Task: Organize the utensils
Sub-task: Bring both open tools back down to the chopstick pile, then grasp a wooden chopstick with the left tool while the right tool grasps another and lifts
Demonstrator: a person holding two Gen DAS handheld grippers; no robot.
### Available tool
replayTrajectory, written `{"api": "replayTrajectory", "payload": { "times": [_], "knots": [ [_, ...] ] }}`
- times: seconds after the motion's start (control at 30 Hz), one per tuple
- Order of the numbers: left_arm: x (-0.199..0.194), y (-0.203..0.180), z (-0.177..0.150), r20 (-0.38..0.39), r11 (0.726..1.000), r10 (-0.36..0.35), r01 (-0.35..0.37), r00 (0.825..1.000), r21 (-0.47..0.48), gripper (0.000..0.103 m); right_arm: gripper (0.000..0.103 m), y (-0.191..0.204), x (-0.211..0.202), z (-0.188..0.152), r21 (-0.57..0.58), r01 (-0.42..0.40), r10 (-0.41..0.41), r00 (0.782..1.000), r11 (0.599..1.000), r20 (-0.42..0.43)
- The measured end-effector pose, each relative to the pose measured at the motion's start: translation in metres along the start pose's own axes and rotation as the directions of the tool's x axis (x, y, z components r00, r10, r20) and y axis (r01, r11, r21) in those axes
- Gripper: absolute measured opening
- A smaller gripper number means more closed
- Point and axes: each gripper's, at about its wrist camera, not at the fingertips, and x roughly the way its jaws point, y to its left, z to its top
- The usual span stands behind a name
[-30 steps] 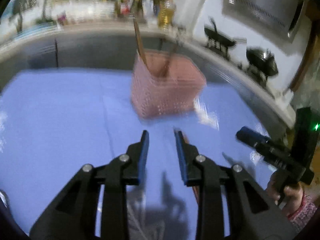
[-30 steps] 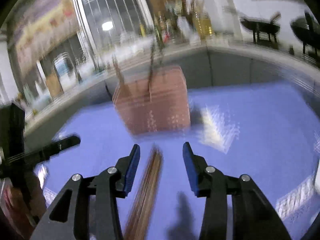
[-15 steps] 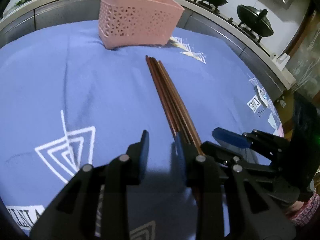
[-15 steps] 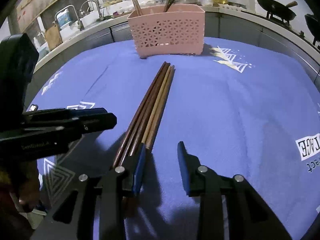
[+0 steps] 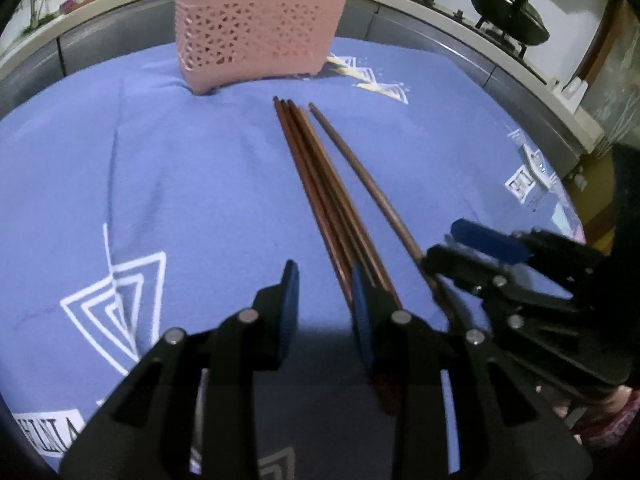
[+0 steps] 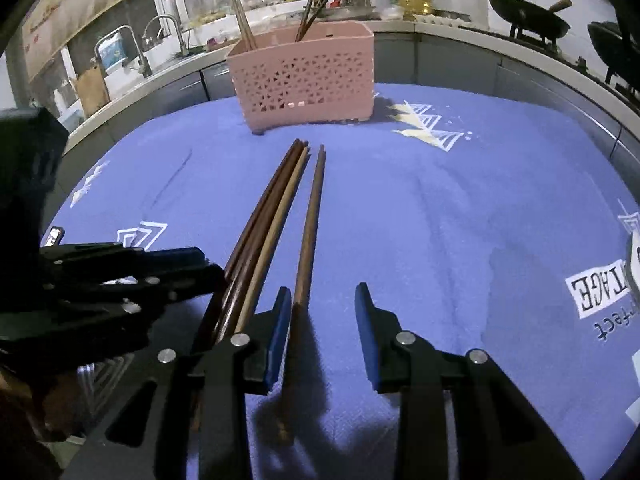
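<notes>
A pink lattice basket (image 5: 256, 36) (image 6: 304, 76) with a few chopsticks standing in it sits at the far side of the blue cloth. A tight bundle of brown chopsticks (image 5: 320, 184) (image 6: 268, 216) lies lengthwise before it. One single chopstick (image 5: 360, 168) (image 6: 312, 216) lies apart to the right. My left gripper (image 5: 323, 280) (image 6: 208, 268) is open over bare cloth, and the bundle's near ends pass under its right finger. My right gripper (image 6: 323, 296) (image 5: 444, 242) is open, with the single chopstick's near end between its jaws, close to the left pad.
The blue cloth (image 5: 160, 160) with white prints covers the table. A grey counter curves behind it, with black woks (image 5: 508, 16) at the right and a sink tap (image 6: 160, 28) and bottles at the back left.
Both grippers have come down close to the chopsticks. One chopstick has parted from the bundle to the right and now lies between the right jaws, which stand narrower than a second ago.
</notes>
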Motion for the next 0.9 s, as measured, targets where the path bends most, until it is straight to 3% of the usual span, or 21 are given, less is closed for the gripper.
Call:
{"api": "replayTrajectory", "payload": {
  "times": [0.23, 0.63, 0.9],
  "knots": [
    [0.004, -0.01, 0.008, 0.009, 0.997, 0.069, -0.069, 0.998, 0.04, 0.026, 0.034, -0.002, -0.002, 0.0, 0.014, -0.028, 0.027, 1.0, 1.0, 0.014],
    [0.009, 0.007, 0.021, 0.019, 0.994, 0.101, -0.102, 0.995, 0.027, 0.027, 0.034, -0.002, 0.002, -0.001, 0.011, -0.039, 0.039, 0.999, 0.999, 0.006],
    [0.011, 0.003, 0.021, 0.022, 0.988, 0.143, -0.144, 0.99, 0.063, 0.027, 0.034, 0.006, 0.011, -0.005, -0.037, 0.022, -0.023, 1.0, 0.999, -0.003]
  ]
}}
